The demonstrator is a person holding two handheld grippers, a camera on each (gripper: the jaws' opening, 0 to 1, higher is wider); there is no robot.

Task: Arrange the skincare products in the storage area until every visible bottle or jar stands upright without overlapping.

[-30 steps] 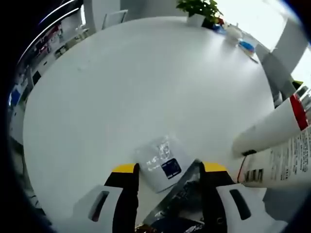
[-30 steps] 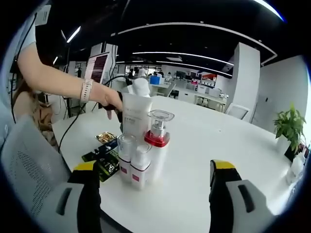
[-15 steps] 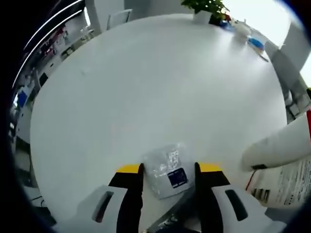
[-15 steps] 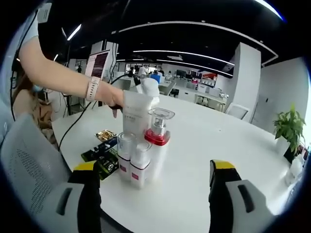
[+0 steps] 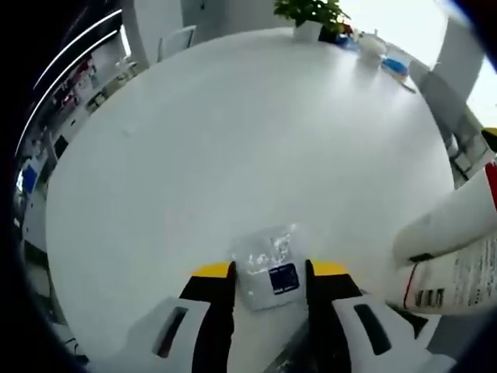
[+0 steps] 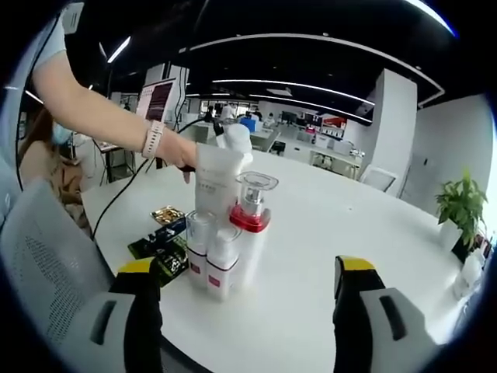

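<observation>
White plastic, the tall tube [image 6: 218,183] is the biggest piece; I judge it light, squashy and top-heavy, best gripped low on its body. It stands mid-worktop [image 6: 326,233], touching the red-collared pump bottle [image 6: 250,233] and two small bottles [image 6: 211,264]; those look rigid, slippery and tippable. My left claw [image 5: 269,270] closes on a thin glossy sachet [image 5: 268,266], limp and slick, near the worktop's near edge. My right claw [image 6: 247,272] hangs open, holding nothing.

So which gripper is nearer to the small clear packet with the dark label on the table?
Left. The left gripper has the small clear packet between its fingers. The right gripper is open in front of the standing bottles, away from the packet.
</observation>
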